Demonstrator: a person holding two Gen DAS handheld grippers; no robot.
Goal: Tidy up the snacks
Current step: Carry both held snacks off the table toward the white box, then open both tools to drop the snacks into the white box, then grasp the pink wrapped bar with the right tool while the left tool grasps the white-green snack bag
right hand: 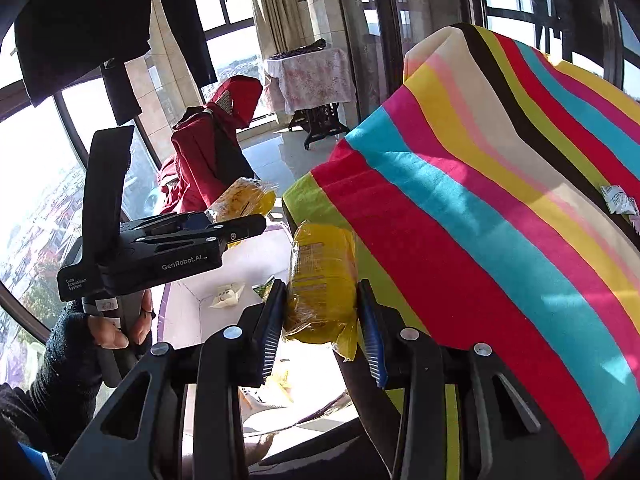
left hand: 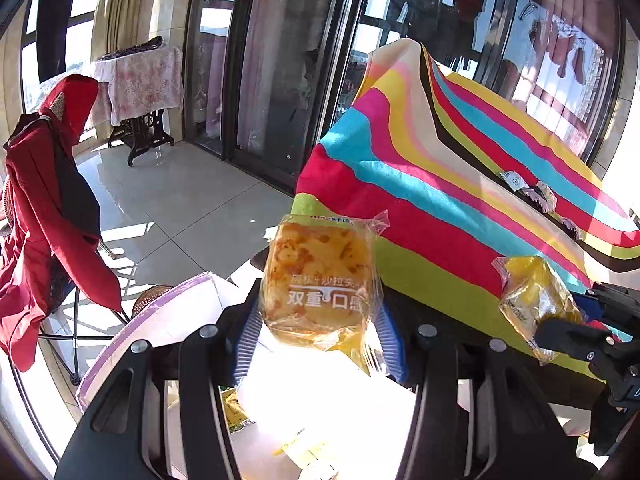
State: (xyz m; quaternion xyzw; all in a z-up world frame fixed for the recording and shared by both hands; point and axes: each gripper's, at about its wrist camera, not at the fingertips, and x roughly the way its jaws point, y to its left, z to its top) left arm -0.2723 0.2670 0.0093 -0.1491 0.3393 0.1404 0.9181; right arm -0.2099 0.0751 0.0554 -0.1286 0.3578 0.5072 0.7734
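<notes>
Left gripper clamped a printed bread packet. Right gripper clamped a yellow packet. Only the right view showed the gloved hand.

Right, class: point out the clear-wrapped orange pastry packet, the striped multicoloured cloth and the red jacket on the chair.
Clear-wrapped orange pastry packet (left hand: pixel 320 276): left wrist view, middle of wrapper.
Striped multicoloured cloth (right hand: pixel 480 216): right wrist view, turquoise stripe.
Red jacket (left hand: pixel 36 200): left wrist view, its front.
</notes>
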